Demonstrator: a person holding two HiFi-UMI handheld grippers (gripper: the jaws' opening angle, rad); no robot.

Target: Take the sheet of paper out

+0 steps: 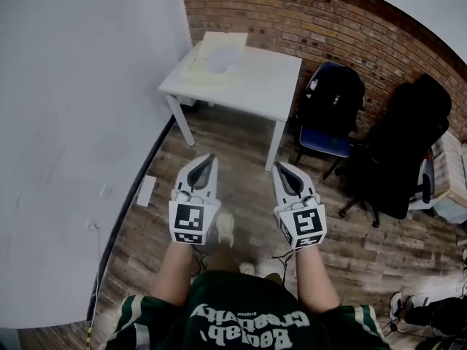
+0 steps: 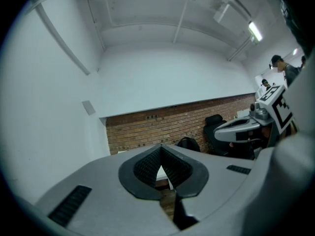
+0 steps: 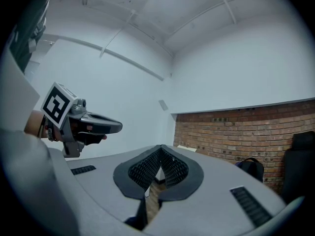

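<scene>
A small white table (image 1: 270,86) stands against the brick wall, well ahead of me. On its far left corner lie pale sheets of paper (image 1: 216,55), with a crumpled clear plastic piece on top. I hold both grippers level at waist height, side by side, pointing toward the table and far short of it. My left gripper (image 1: 207,158) is shut with nothing between its jaws. My right gripper (image 1: 281,168) is likewise shut and empty. In the left gripper view the jaw tips (image 2: 161,148) meet; in the right gripper view they (image 3: 160,148) meet too.
A black backpack on a blue chair (image 1: 330,104) stands right of the table, and a black office chair (image 1: 401,152) further right. A white wall (image 1: 73,122) runs along my left. A white paper (image 1: 147,191) lies on the wood floor by the wall. Bags sit at the far right.
</scene>
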